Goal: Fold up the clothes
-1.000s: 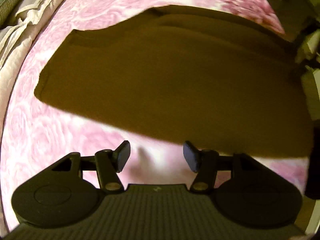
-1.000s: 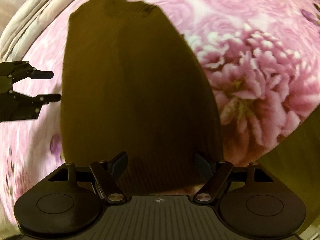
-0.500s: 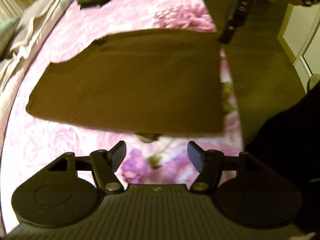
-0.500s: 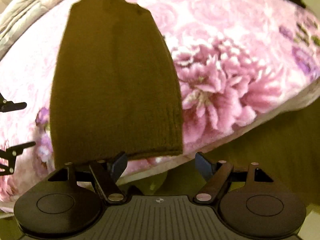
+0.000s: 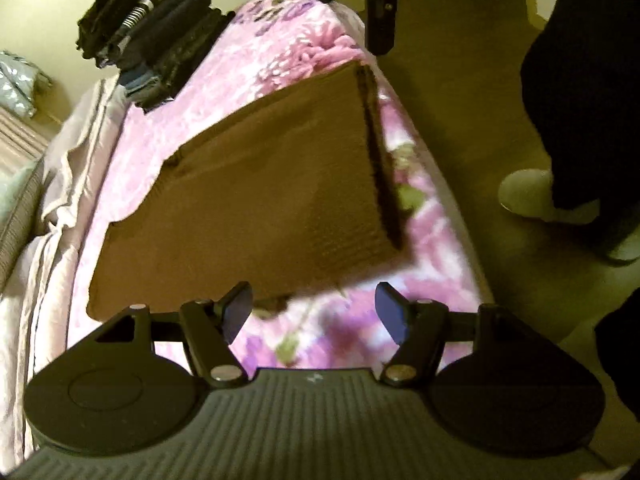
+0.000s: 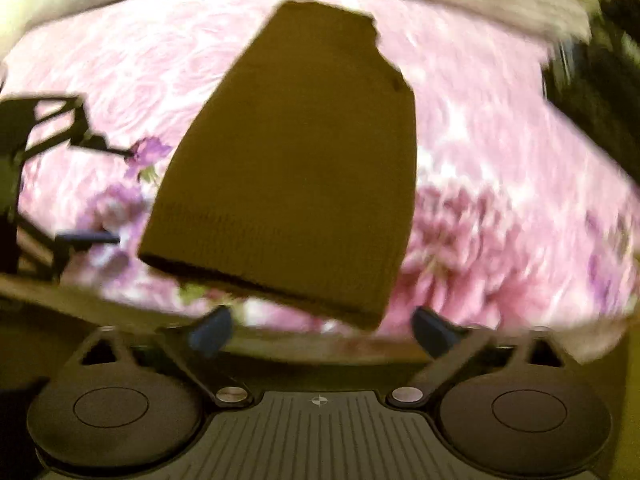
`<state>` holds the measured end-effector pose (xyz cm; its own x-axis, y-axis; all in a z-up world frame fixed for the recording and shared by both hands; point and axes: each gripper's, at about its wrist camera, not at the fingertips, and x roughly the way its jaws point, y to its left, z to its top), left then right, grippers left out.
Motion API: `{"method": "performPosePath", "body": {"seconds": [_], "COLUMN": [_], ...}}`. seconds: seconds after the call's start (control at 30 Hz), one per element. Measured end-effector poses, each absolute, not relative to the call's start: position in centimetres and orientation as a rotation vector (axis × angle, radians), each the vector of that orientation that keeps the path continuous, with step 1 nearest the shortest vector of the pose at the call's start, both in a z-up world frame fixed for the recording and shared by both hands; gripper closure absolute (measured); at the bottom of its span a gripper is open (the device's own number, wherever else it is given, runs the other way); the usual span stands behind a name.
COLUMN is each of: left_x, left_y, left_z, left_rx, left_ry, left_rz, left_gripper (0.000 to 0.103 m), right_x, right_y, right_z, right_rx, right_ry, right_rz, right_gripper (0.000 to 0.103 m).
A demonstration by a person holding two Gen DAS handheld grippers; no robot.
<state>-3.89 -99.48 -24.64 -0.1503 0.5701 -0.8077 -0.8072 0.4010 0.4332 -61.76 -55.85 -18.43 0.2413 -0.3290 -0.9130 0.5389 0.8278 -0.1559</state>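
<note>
A brown knitted garment [image 5: 260,200] lies folded flat on a pink floral bedspread [image 5: 352,320], its ribbed hem near the bed's edge. It also shows in the right wrist view [image 6: 296,168]. My left gripper [image 5: 314,312] is open and empty, held just above the near edge of the garment. My right gripper [image 6: 322,328] is open and empty, held off the bed's edge in front of the hem. The left gripper [image 6: 60,176] shows at the left of the right wrist view; the right gripper [image 5: 380,8] shows at the top of the left wrist view.
A stack of folded dark clothes [image 5: 156,36] sits at the far end of the bed. Pale bedding [image 5: 60,184] is bunched along the left side. The person's dark trouser leg and slipper [image 5: 536,196] stand on the brown floor [image 5: 480,120] to the right.
Both grippers have pulled back and up from the garment, open throughout. The right gripper has moved off the bed's edge. The garment stays flat on the bedspread.
</note>
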Motion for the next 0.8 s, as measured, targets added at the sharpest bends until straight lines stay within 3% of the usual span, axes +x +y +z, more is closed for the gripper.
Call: {"method": "performPosePath", "body": {"seconds": [0.1,0.17,0.37,0.63,0.8], "left_x": [-3.8,-3.5,-3.1,-2.4,-1.8], "left_y": [-99.2,-99.0,-98.4,-97.7,-97.1], "left_z": [-26.5,-27.8,-30.0,-31.2,-31.9], "left_rx": [-0.232,-0.513,-0.409,-0.286,-0.236], "left_ry": [1.259,1.296,1.362,1.484,1.570], "left_rz": [1.297,1.767,1.891,1.982,2.038], "left_gripper": [0.039,0.039,0.035,0.027,0.029], "right_x": [-62.7,-63.8,-67.7,-70.9,-71.9], "right_y": [-55.9,-56.3,-57.4,-56.6,-55.9], "right_z": [-19.7,-20.8,-24.8,-28.2,-30.1], "right_rx": [-0.029,-0.145,-0.410,-0.458,-0.522], "right_ry": [1.172,1.133,0.957,0.687,0.577], "right_rz": [-0.510,-0.435,-0.273,-0.277,-0.266], "right_gripper": [0.001,0.001,0.001,0.001,0.001]}}
